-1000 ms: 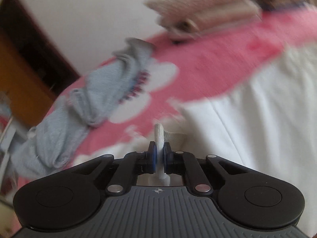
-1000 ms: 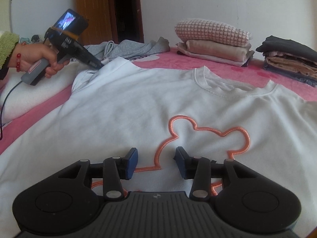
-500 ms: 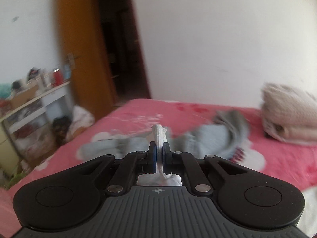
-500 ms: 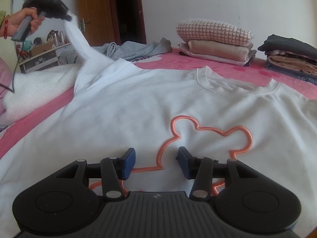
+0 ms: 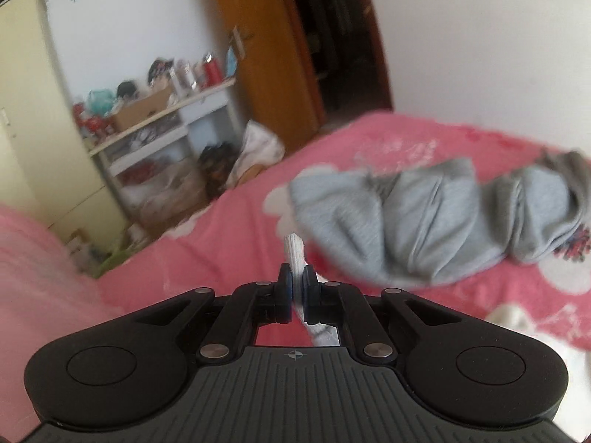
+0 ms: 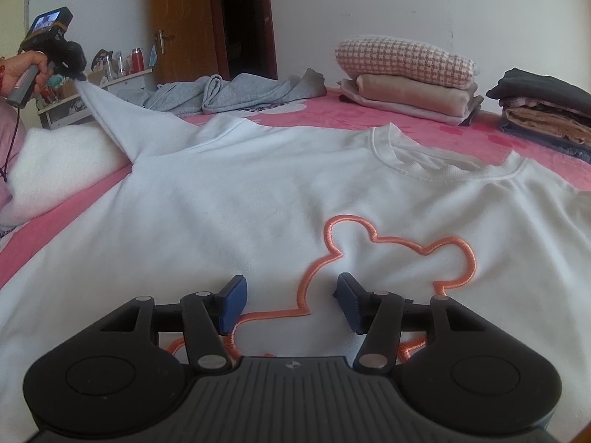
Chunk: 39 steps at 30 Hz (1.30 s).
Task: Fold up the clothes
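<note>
Holding the white sweatshirt [image 6: 258, 192] sleeve cuff [image 5: 294, 249] clamped in left gripper [image 5: 295, 280], lifted at ten o'clock; right gripper [image 6: 290, 301] jaws just opening, empty, over the chest on the bed [image 6: 332, 109]. Risking cuff slipping if tugged.

Left wrist view is motion-blurred: the grey garment [image 5: 439, 221] and the shelf clutter [image 5: 155, 85] lack readable detail. The white sweatshirt [image 6: 258, 192] is cut off by the right wrist view's edges and partly covered by the right gripper [image 6: 290, 301] housing. The stack of dark folded clothes [image 6: 543, 107] is cropped at right.
</note>
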{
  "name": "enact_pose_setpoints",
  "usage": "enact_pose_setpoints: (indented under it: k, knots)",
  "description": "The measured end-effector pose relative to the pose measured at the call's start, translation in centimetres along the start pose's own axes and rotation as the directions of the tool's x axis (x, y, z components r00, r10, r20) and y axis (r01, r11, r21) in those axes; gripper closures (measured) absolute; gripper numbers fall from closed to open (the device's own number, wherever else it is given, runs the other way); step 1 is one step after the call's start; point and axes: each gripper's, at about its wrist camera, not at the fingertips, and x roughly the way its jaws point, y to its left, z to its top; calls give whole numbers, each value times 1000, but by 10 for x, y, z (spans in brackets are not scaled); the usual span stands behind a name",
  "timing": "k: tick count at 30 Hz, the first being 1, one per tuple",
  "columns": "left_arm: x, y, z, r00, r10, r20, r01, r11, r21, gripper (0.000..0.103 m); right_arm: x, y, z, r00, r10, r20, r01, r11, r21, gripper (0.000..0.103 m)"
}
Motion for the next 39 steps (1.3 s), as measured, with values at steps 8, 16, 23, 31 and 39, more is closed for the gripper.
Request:
enact_pose_setpoints:
  k: [8,16,23,31,39]
  knots:
    - [34,48,-14,931,200,-307,-252,958,-140,77,0,0,0,1000,-1,0,1,1000,-4,45]
    - [-34,16,-11,992,121,-42,-126,982,-140,73,1,0,0,1000,2,-1,-2,1000,-1,45]
    - [-133,-85,-54,925,-379,0,379,925,20,67,1,4,3,1000,-14,-15,14,1000,-16,44]
    - [-197,-197,-141,743,-669,-12,651,719,244,66,-45,-16,16,998,-61,-7,61,988,142,44]
    - [-197,-265,-189,717,-697,0,641,659,392,66,-84,-93,19,948,-317,-16,312,923,226,52]
